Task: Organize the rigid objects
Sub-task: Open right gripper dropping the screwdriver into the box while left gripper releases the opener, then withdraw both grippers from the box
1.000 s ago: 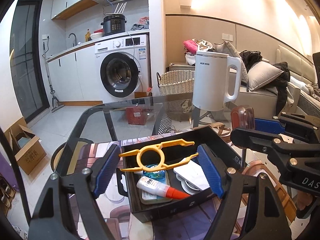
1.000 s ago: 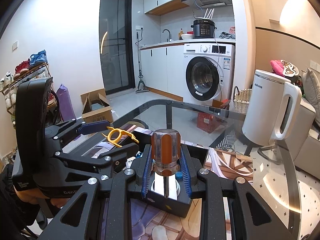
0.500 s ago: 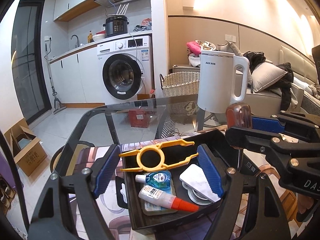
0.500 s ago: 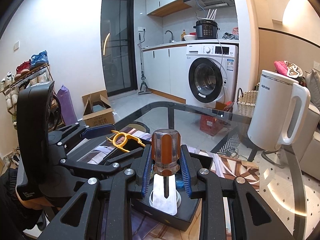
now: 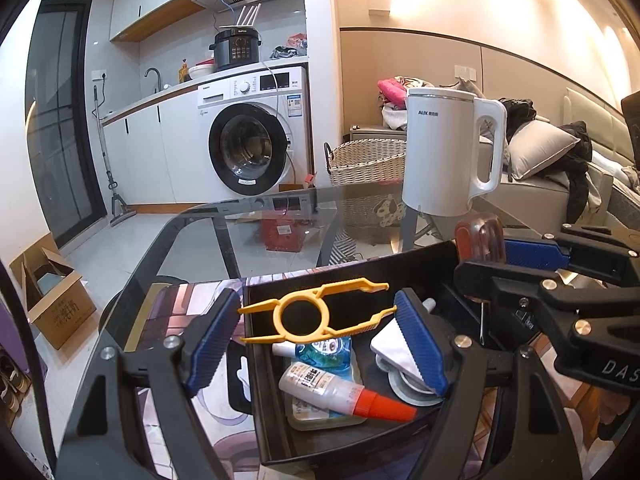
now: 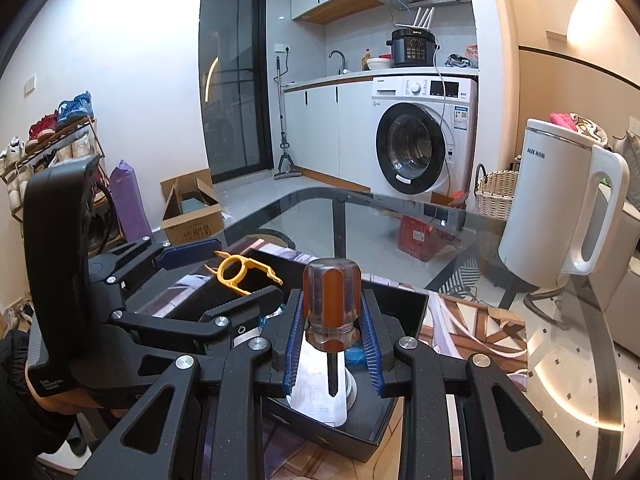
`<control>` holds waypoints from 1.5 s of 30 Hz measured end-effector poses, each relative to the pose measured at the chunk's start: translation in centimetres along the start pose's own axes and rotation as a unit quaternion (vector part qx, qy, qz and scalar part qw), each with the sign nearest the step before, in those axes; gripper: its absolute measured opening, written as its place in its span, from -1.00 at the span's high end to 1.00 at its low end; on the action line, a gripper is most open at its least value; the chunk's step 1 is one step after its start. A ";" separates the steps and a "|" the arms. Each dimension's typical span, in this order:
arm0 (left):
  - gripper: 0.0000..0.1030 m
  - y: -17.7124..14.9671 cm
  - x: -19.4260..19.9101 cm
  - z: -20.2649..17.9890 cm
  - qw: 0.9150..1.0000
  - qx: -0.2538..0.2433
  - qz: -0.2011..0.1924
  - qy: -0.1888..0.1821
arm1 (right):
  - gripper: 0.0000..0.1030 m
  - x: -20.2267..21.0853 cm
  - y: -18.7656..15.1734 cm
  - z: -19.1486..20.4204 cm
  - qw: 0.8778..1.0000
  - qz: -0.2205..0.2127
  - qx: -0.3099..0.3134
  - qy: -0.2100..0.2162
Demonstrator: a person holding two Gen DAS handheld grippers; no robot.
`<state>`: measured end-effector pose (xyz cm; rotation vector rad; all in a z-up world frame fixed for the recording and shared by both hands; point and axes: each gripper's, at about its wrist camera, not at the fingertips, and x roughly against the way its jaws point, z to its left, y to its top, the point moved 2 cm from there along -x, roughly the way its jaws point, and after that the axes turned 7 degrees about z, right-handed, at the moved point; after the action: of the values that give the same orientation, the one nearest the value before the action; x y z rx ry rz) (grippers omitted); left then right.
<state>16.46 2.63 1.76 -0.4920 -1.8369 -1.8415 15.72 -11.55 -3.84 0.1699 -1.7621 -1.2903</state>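
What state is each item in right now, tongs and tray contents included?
Left tongs: shut on the yellow plastic tool, held level above the tray.
Right tongs: shut on the screwdriver, handle up, shaft pointing down into the tray.
Black tray: open-topped, on the glass table.
Glue bottle: lying on its side in the tray, orange cap on.
White kettle: upright, lid closed.
Washing machine: door shut.

Glue bottle [image 5: 336, 388] in tray [image 5: 348, 280], kettle [image 5: 440, 152] behind

Each wrist view looks forward and down along its claw, close above the black tray [image 5: 352, 280]; both share it.
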 end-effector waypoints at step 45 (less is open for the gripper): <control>-1.00 -1.7 2.2 0.8 1.000 0.024 -0.005 -0.005 | -0.98 1.1 -2.3 -1.7 0.999 -0.034 -0.007 -0.038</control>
<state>13.66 3.19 1.68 -0.4763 -1.8884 -1.7987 15.48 -14.35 -5.03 0.1758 -1.8245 -1.3749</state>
